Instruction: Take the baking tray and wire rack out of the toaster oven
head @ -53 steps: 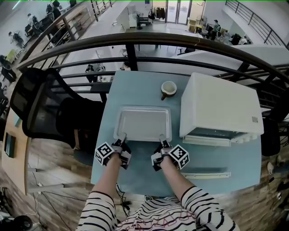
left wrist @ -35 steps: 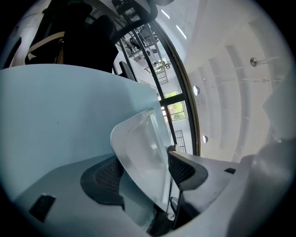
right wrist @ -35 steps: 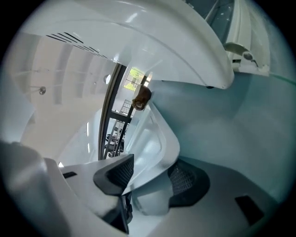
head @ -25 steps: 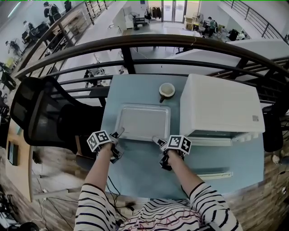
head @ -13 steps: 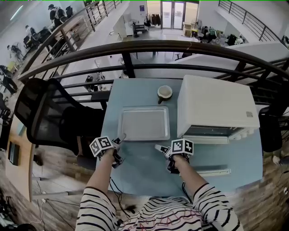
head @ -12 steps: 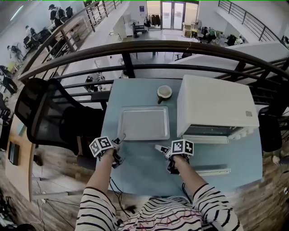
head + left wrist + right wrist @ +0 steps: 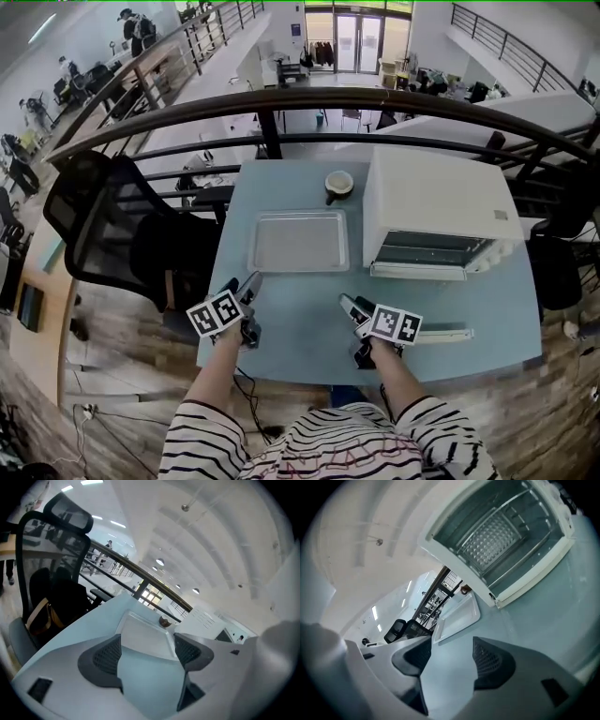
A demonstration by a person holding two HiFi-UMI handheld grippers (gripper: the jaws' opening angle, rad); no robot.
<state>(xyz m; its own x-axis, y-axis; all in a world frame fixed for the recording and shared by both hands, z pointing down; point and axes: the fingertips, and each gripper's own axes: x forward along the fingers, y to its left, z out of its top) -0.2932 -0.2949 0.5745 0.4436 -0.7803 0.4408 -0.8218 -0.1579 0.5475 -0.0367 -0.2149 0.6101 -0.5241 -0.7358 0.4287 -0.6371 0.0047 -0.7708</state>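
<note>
The grey baking tray (image 7: pixel 298 241) lies flat on the blue table (image 7: pixel 300 328), left of the white toaster oven (image 7: pixel 433 199); it also shows in the left gripper view (image 7: pixel 143 632) and the right gripper view (image 7: pixel 459 616). The oven's door (image 7: pixel 433 334) hangs open. Inside, the wire rack (image 7: pixel 492 538) sits on its rails. My left gripper (image 7: pixel 247 286) is open and empty, a little short of the tray's near left corner. My right gripper (image 7: pixel 350 305) is open and empty, near the table's front, pointing at the oven's mouth.
A cup (image 7: pixel 337 183) stands behind the tray next to the oven. A black mesh chair (image 7: pixel 98 225) stands left of the table. A dark railing (image 7: pixel 300 98) runs behind the table. Bare tabletop lies between the tray and the front edge.
Both grippers have left the tray's near edge and drawn back toward the table's front. The right one has shifted right toward the oven. The tray has stayed in place.
</note>
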